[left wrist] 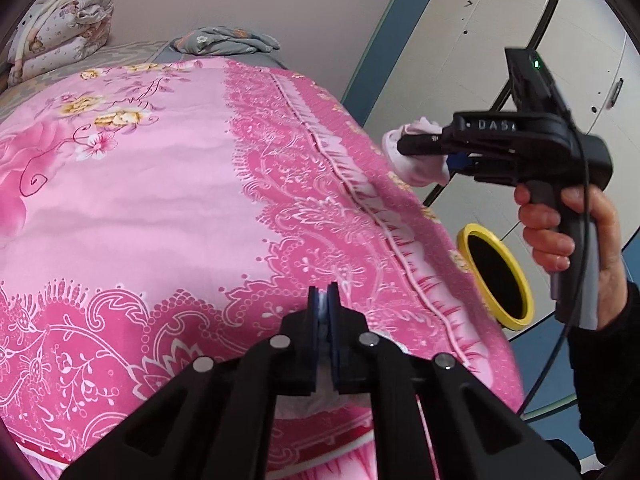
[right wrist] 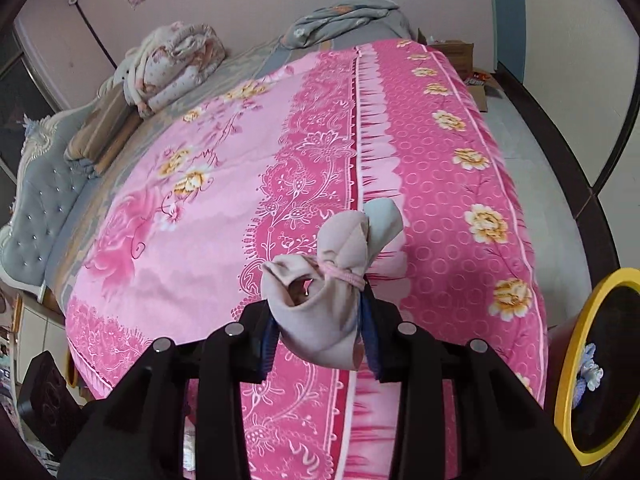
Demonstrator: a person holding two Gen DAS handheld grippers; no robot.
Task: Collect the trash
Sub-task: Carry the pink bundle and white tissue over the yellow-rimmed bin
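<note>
My right gripper (right wrist: 316, 308) is shut on a pale pink cloth bundle (right wrist: 336, 264) tied with a pink band. It holds the bundle above the right side of the pink flowered bed cover (right wrist: 192, 240). In the left wrist view the same gripper (left wrist: 404, 148) and bundle (left wrist: 424, 170) hang over the bed's right edge, in a person's hand (left wrist: 556, 232). A yellow-rimmed bin (left wrist: 476, 234) stands on the floor beside the bed, below that gripper. My left gripper (left wrist: 324, 300) hovers over the cover's near end, shut on a pale thin scrap (left wrist: 304, 404) that is mostly hidden under the fingers.
The yellow bin (right wrist: 576, 344) has a dark liner with a light blue thing (right wrist: 590, 376) inside. Folded quilts (right wrist: 172, 64) and a grey blanket (right wrist: 344, 16) lie at the bed's far end by a tufted headboard (right wrist: 44, 208). Cardboard boxes (right wrist: 456, 56) sit past the far corner. Pale cabinet doors (left wrist: 500, 20) stand at the right.
</note>
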